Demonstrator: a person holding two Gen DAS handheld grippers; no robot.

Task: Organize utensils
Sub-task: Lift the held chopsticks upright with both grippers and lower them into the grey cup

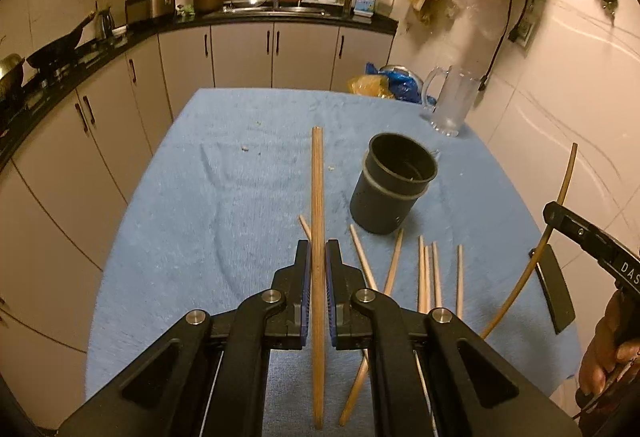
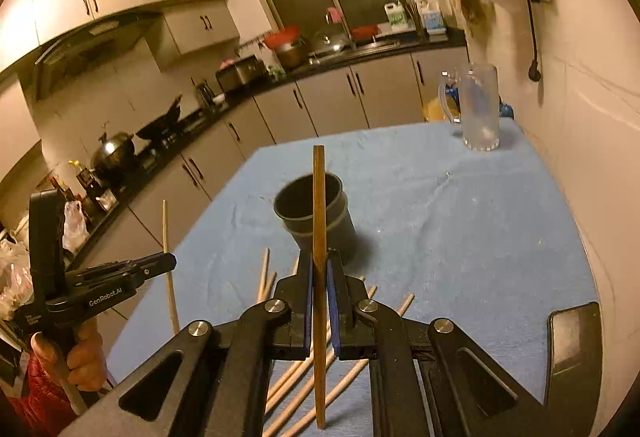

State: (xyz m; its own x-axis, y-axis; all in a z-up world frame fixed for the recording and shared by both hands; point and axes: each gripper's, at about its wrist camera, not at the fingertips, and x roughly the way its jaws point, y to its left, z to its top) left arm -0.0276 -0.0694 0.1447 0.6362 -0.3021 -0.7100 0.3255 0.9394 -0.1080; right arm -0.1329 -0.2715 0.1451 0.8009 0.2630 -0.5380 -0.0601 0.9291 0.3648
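Chopsticks: each gripper clamps one, long axis along its jaws. Left gripper (image 1: pixel 318 257): cup (image 1: pixel 390 187) ahead-right. Right gripper (image 2: pixel 319 265): cup directly ahead, probably nearer. Spares (image 1: pixel 428 277) lie below.

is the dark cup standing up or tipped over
Upright: the dark cup stands on its base on the blue cloth, open mouth upward. No chopsticks show inside it.

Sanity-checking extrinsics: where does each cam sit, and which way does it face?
Left wrist: on the left gripper, looking along a clamped chopstick across the blue table; right gripper at the edge.
Right wrist: on the right gripper, facing the dark cup; left gripper and hand show.
Shared: cup, glass mug.
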